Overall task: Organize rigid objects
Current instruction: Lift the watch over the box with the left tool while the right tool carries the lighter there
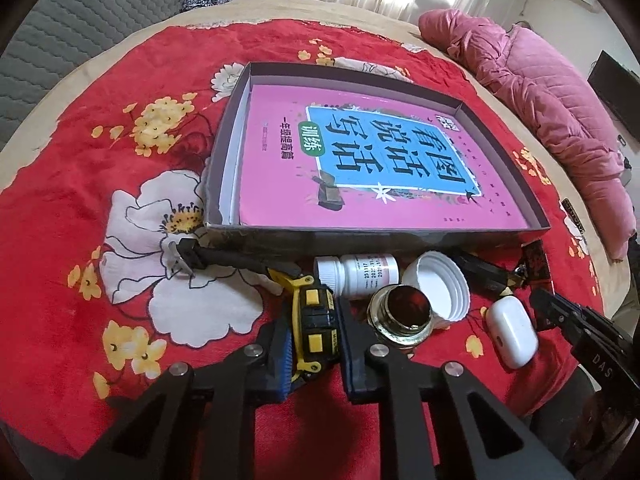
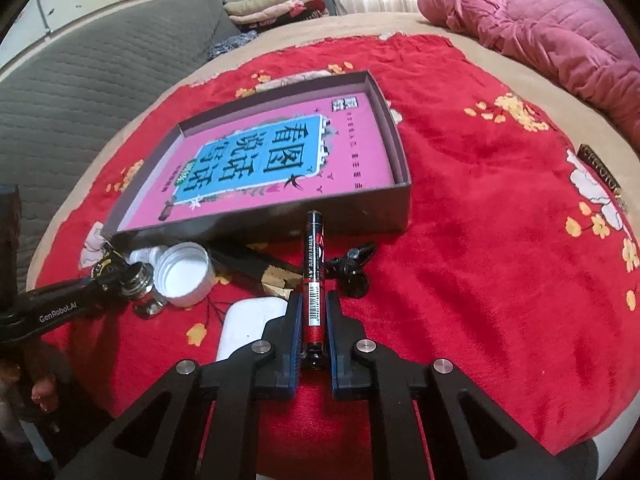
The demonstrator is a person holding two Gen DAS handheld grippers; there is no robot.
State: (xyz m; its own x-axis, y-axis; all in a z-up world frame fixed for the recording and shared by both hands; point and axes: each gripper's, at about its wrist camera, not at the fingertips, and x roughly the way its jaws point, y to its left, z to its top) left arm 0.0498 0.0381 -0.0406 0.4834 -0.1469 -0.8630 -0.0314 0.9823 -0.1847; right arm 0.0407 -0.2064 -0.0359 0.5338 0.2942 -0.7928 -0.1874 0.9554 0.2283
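Note:
A dark shallow box (image 1: 400,236) (image 2: 396,148) holds a pink book (image 1: 360,168) (image 2: 256,160) on the red floral blanket. My left gripper (image 1: 314,320) is shut on a yellow and black tape measure (image 1: 314,322), just in front of the box. My right gripper (image 2: 314,312) is shut on a black and red marker pen (image 2: 314,264) that points at the box's near wall. Beside them lie a small white bottle (image 1: 360,272), a white lid (image 1: 438,284) (image 2: 184,272), a glass jar (image 1: 402,314) (image 2: 140,280), and a white earbud case (image 1: 512,332) (image 2: 248,320).
A black clip (image 2: 352,268) lies right of the pen. A black strap (image 1: 224,258) and a dark flat bar (image 2: 256,266) lie along the box front. A pink quilt (image 1: 540,92) (image 2: 560,28) lies at the far right, grey sofa cushion (image 2: 80,92) at left.

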